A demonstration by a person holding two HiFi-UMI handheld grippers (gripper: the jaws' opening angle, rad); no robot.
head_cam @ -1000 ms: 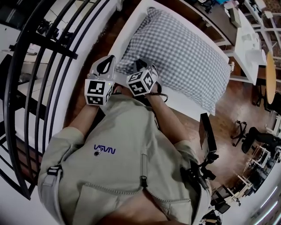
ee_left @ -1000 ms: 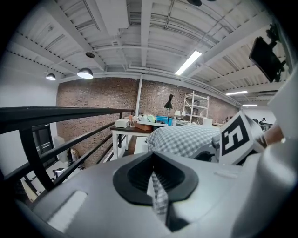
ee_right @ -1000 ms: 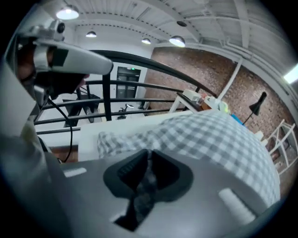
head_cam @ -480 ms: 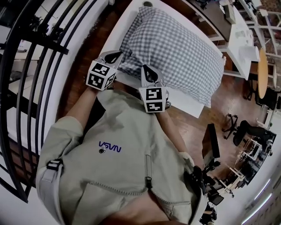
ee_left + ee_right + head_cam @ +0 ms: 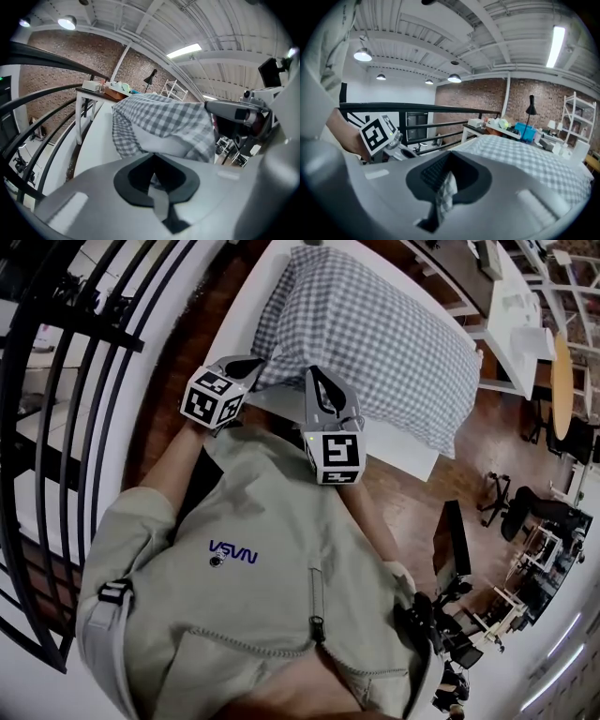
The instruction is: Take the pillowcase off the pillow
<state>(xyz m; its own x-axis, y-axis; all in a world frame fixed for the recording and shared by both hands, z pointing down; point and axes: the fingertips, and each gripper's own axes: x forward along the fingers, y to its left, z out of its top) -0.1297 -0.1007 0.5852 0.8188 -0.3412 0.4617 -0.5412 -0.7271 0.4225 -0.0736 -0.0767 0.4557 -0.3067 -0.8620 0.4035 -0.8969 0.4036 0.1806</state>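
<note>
The pillowcase has just been pinched by the right claw; the pillow is pinched by the left claw, so peeling can be begun

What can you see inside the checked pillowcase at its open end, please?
A white pillow shows under the lifted edge of the pillowcase. The right gripper pinches that checked edge. The rest of the pillow is covered by the fabric.
</note>
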